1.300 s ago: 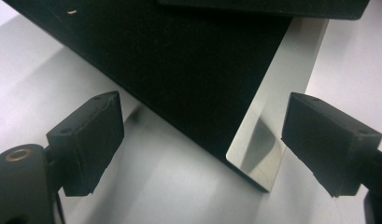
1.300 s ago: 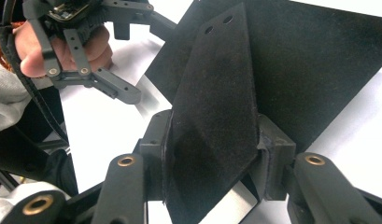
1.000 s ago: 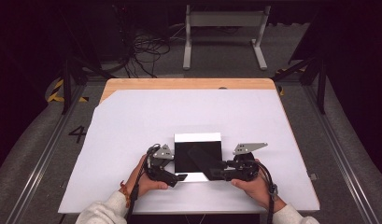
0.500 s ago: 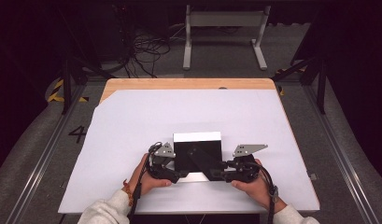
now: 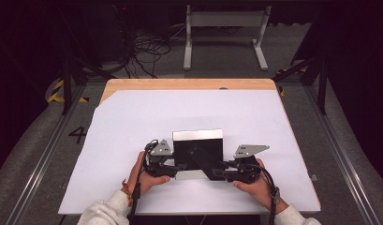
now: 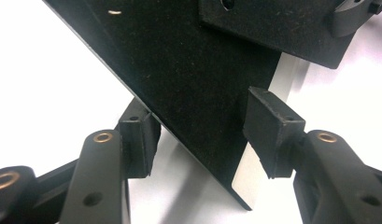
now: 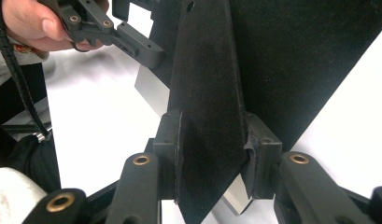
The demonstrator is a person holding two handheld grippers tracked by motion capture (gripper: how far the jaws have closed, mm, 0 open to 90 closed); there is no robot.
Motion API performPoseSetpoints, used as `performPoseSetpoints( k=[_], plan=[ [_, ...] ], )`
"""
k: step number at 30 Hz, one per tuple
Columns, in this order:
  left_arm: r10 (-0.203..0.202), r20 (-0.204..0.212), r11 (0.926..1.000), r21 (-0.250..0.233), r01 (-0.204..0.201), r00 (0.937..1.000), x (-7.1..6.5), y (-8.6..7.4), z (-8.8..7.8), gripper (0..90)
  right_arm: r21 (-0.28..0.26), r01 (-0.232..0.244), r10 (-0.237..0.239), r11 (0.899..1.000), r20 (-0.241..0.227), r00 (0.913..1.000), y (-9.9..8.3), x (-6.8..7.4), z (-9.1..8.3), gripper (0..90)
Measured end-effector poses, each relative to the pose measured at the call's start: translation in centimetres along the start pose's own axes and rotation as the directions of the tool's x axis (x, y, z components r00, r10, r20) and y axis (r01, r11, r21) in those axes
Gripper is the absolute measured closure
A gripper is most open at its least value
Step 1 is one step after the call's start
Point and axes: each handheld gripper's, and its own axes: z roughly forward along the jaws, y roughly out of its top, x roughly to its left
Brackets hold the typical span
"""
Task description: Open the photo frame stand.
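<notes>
A picture frame [image 5: 198, 146] lies face down near the table's front edge, showing its black back [image 6: 193, 70] and silver rim [image 5: 198, 135]. Its black stand leg [image 7: 207, 93] slants out from the back toward the right. My right gripper [image 7: 209, 158] is shut on the tip of that leg, and sits at the frame's near right corner [image 5: 218, 171]. My left gripper [image 6: 202, 135] is open and straddles the frame's near left corner, one pad below the board and one above it, at the frame's left [image 5: 177, 168].
The frame rests on a white sheet [image 5: 133, 122] that covers a wooden table [image 5: 189, 84]. A person's hands [image 7: 34, 23] hold both grippers at the front edge. Beyond the table, cables [image 5: 147, 51] and a grey stand [image 5: 225, 28] are on the floor.
The stand leg has swung out from the frame's back and now slants toward the right gripper. Both hands have shifted only slightly.
</notes>
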Motion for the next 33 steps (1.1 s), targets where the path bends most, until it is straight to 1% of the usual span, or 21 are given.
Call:
performPoseSetpoints(
  k=[4, 7, 10, 11, 13, 17, 18, 19, 20, 21, 22, 23, 24, 25, 26, 27, 28, 29, 30, 32, 33],
  plan=[
    [0.01, -0.022, 0.9999, -0.006, -0.011, 0.9997, 0.1, 0.4, -0.2, 50.5, -0.002, 0.009, -0.009, 1.0, 0.011, 0.9999, 0.0, 0.0, 0.0, 66.1],
    [0.002, -0.036, 0.9998, -0.018, -0.003, 0.9994, 0.2, 0.8, 0.0, 52.3, 0.003, 0.025, -0.025, 1.0, 0.036, 0.999, 0.1, 0.1, -0.1, 67.0],
    [0.002, -0.032, 0.9996, -0.027, -0.002, 0.9995, 0.5, 0.9, 0.2, 51.7, 0.001, 0.021, -0.022, 1.0, 0.045, 0.9987, 0.1, 0.0, -0.1, 67.5],
    [0.004, -0.033, 0.9995, -0.033, -0.005, 0.9994, 0.6, 1.0, 0.3, 50.8, 0.001, 0.021, -0.021, 1.0, 0.046, 0.9987, 0.1, 0.0, -0.1, 67.4],
    [0.002, -0.04, 0.9993, -0.037, -0.003, 0.9992, 0.8, 1.2, 0.5, 42.7, 0.002, 0.024, -0.025, 1.0, 0.046, 0.9986, 0.2, 0.1, -0.2, 67.2],
    [-0.029, -0.002, 0.999, -0.033, 0.029, 0.9996, 1.4, 1.1, 1.2, 32.3, 0.002, 0.023, -0.023, 1.0, 0.045, 0.9987, 0.2, 0.1, -0.2, 67.0],
    [-0.033, 0.014, 0.9989, -0.031, 0.034, 0.9993, 1.6, 1.0, 1.4, 29.2, 0.004, 0.025, -0.025, 1.0, 0.047, 0.9986, 0.2, 0.1, -0.2, 67.1],
    [-0.041, 0.029, 0.9988, -0.025, 0.042, 0.9987, 1.6, 1.0, 1.6, 28.7, 0.006, 0.028, -0.029, 1.0, 0.05, 0.9983, 0.2, 0.1, -0.2, 67.2],
    [-0.041, 0.029, 0.9988, -0.025, 0.042, 0.9987, 1.6, 1.0, 1.6, 27.8, 0.006, 0.028, -0.029, 1.0, 0.05, 0.9983, 0.2, 0.1, -0.2, 67.2],
    [-0.043, 0.053, 0.999, -0.011, 0.044, 0.9977, 1.6, 0.9, 2.0, 26.4, 0.007, 0.033, -0.033, 0.999, 0.053, 0.998, 0.2, 0.2, -0.1, 67.2],
    [-0.039, 0.062, 0.9992, -0.004, 0.039, 0.9973, 1.5, 0.9, 2.1, 26.6, 0.008, 0.034, -0.035, 0.999, 0.055, 0.9979, 0.2, 0.2, -0.2, 67.2],
    [-0.029, 0.063, 0.9996, -0.005, 0.029, 0.9976, 1.4, 1.0, 2.1, 27.0, 0.007, 0.034, -0.035, 0.999, 0.054, 0.998, 0.2, 0.2, -0.2, 67.2],
    [-0.029, 0.063, 0.9996, -0.005, 0.029, 0.9976, 1.4, 1.0, 2.1, 27.7, 0.007, 0.034, -0.035, 0.999, 0.054, 0.998, 0.2, 0.2, -0.2, 67.2],
    [-0.02, 0.071, 0.9998, -0.006, 0.02, 0.9973, 1.1, 1.0, 2.2, 30.3, 0.005, 0.034, -0.034, 0.999, 0.052, 0.998, 0.2, 0.2, -0.1, 67.2],
    [-0.02, 0.071, 0.9998, -0.006, 0.02, 0.9973, 1.1, 1.0, 2.2, 31.3, 0.005, 0.034, -0.034, 0.999, 0.052, 0.998, 0.2, 0.2, -0.1, 67.2],
    [-0.009, 0.078, 0.9999, -0.007, 0.01, 0.9969, 1.0, 1.1, 2.1, 34.6, 0.005, 0.035, -0.035, 0.999, 0.053, 0.998, 0.1, 0.2, -0.1, 67.2],
    [0.001, 0.077, 1.0, -0.005, -0.001, 0.997, 0.9, 1.1, 2.2, 37.7, 0.006, 0.036, -0.036, 0.999, 0.055, 0.9978, 0.2, 0.2, -0.1, 67.2],
    [0.001, 0.077, 1.0, -0.005, -0.001, 0.997, 0.9, 1.1, 2.2, 40.8, 0.006, 0.036, -0.036, 0.999, 0.055, 0.9978, 0.2, 0.2, -0.1, 67.2],
    [0.013, 0.071, 0.9999, 0.005, -0.014, 0.9974, 0.8, 1.1, 2.2, 43.7, 0.006, 0.037, -0.037, 0.999, 0.057, 0.9977, 0.2, 0.2, -0.1, 67.1],
    [0.012, 0.072, 0.9999, 0.007, -0.012, 0.9974, 0.8, 1.1, 2.2, 44.4, 0.006, 0.037, -0.037, 0.999, 0.057, 0.9977, 0.2, 0.2, -0.1, 67.1],
    [-0.002, 0.081, 1.0, -0.001, 0.002, 0.9967, 1.0, 1.1, 2.1, 46.8, 0.007, 0.036, -0.036, 0.999, 0.059, 0.9976, 0.1, 0.2, -0.1, 67.1]
  ],
)
